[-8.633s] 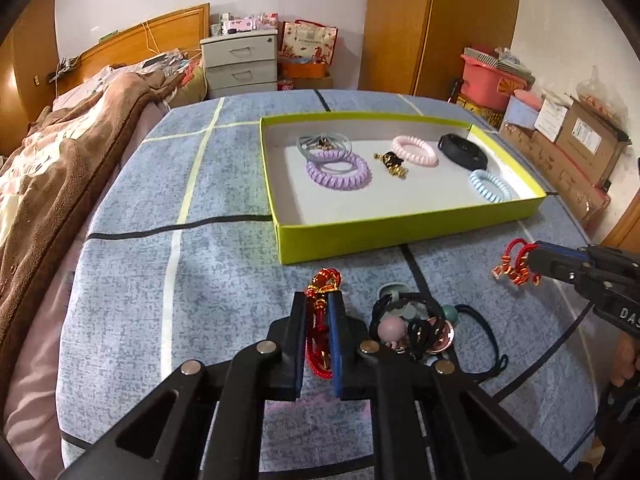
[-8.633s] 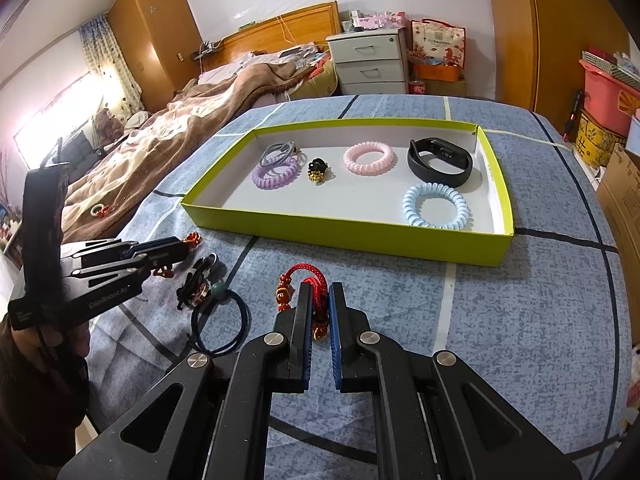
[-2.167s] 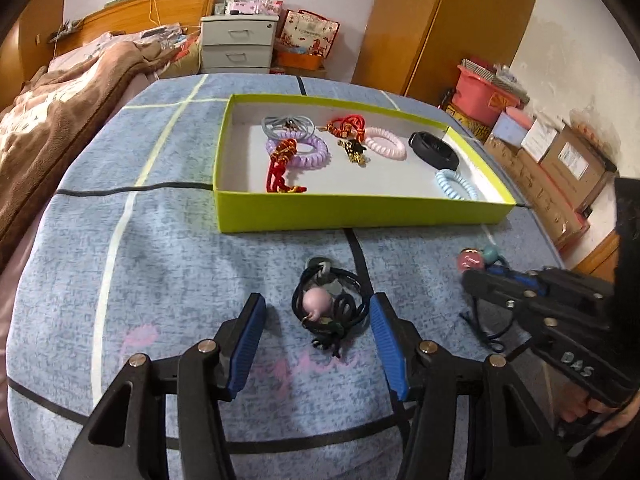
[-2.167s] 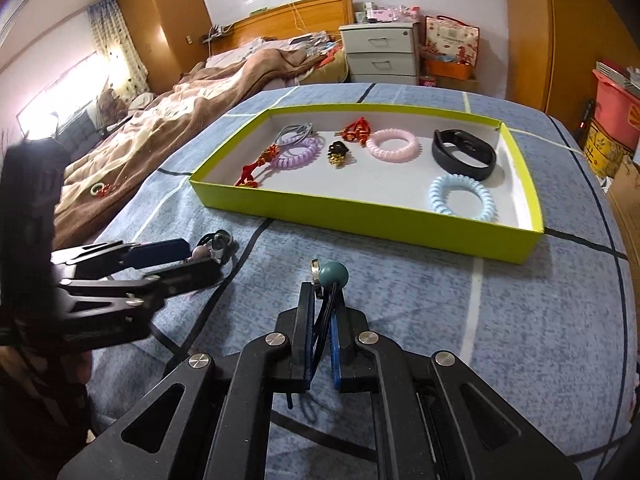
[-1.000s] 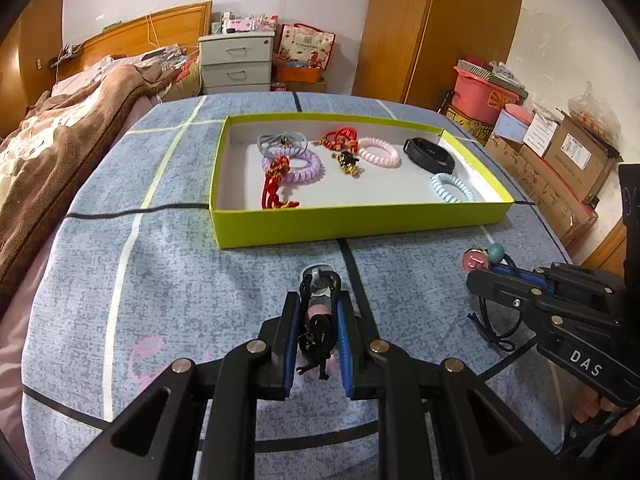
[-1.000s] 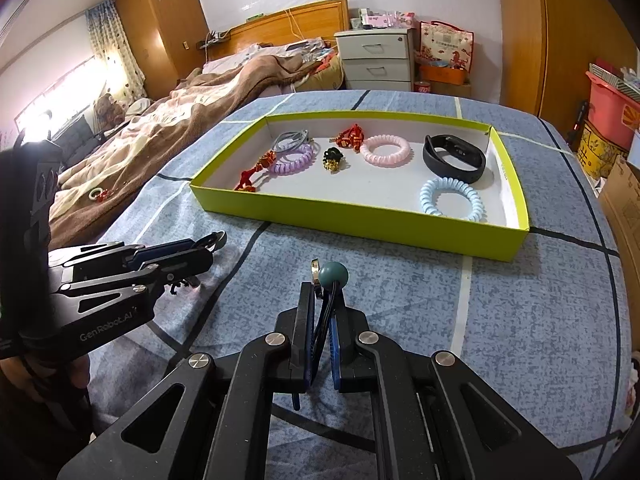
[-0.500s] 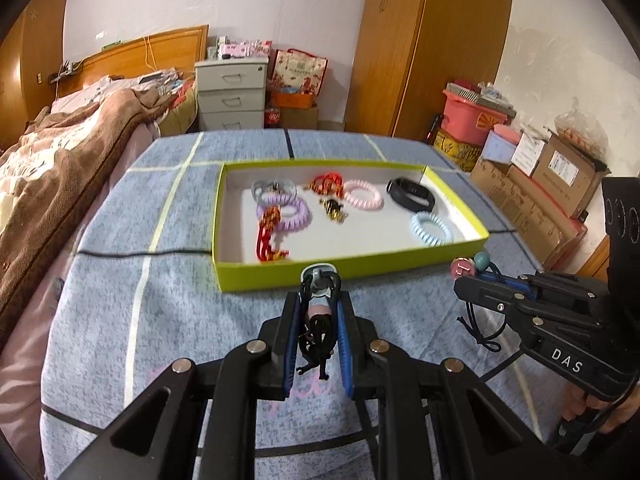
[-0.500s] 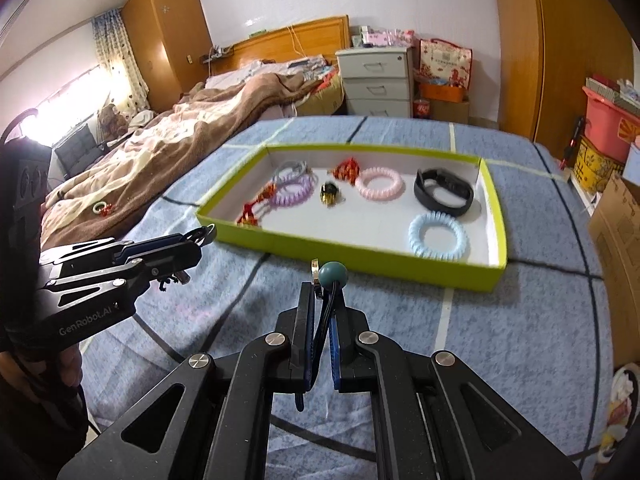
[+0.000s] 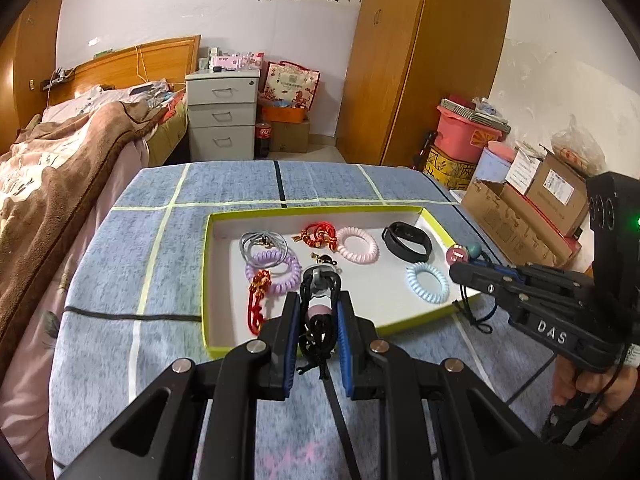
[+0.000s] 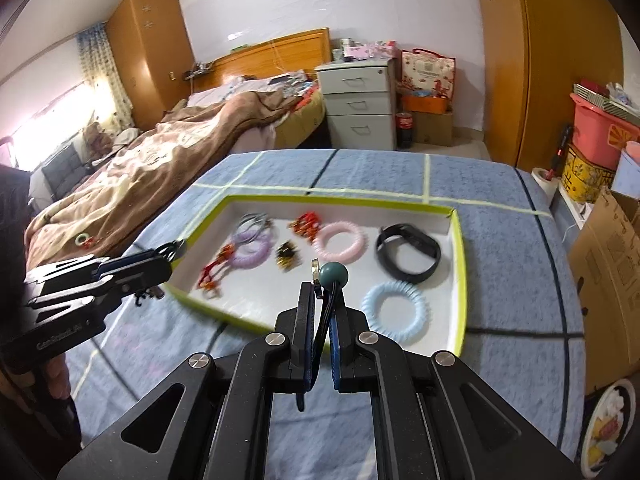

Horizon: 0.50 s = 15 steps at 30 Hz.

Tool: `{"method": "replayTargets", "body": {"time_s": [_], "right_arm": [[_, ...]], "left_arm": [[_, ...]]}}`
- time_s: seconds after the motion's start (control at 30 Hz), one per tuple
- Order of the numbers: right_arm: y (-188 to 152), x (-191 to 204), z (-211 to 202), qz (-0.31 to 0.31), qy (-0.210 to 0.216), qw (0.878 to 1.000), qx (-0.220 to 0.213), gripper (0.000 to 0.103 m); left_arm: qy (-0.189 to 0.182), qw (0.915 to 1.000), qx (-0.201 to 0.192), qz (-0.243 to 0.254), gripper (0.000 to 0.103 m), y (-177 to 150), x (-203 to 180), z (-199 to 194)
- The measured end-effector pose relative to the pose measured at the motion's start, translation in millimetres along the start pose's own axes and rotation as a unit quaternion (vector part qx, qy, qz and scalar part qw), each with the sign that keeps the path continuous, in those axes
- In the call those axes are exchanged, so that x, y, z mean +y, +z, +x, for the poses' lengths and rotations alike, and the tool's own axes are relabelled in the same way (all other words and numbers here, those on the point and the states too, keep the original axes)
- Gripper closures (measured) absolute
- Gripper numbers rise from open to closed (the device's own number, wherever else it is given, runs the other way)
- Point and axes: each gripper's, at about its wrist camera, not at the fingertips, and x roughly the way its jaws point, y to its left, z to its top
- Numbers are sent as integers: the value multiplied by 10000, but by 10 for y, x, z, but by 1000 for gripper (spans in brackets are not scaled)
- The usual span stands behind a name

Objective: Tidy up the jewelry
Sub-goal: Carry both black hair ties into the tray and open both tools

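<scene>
My left gripper [image 9: 318, 312] is shut on a black hair tie with a pink bead [image 9: 319, 312], held above the near edge of the yellow-green tray [image 9: 205, 280]. My right gripper [image 10: 322, 312] is shut on a dark hair tie with a teal bead [image 10: 334, 274], held over the tray's [image 10: 460, 280] near side. It also shows in the left wrist view [image 9: 460, 270]. The tray holds a purple coil tie [image 9: 276, 270], a pink coil tie [image 9: 357, 245], a light blue coil tie [image 9: 427, 282], a black band [image 9: 407, 241], red knot charms [image 9: 318, 235] and a grey tie [image 9: 262, 242].
The tray lies on a blue-grey checked cloth [image 9: 120, 280]. A bed with a brown blanket [image 9: 52, 160] is at the left. A grey drawer unit [image 9: 222, 114] and a wardrobe [image 9: 420, 60] stand behind. Cardboard boxes [image 9: 520, 208] line the right side.
Both grippers have lifted their hair ties off the cloth and moved forward and up towards the tray. Two red charms have come into the tray since the earliest frames.
</scene>
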Motion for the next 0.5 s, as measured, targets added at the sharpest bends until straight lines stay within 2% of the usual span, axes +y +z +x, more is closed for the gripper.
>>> {"method": "replayTargets", "body": {"time_s": [0.13, 0.5], "right_arm": [[88, -71, 125, 17, -71, 10000, 31, 96], [122, -86, 597, -123, 44, 9984, 541, 96]], "left_arm": [[-49, 9998, 175, -3, 85, 59, 12, 201], [-38, 9984, 558, -62, 85, 31, 37, 566]]}}
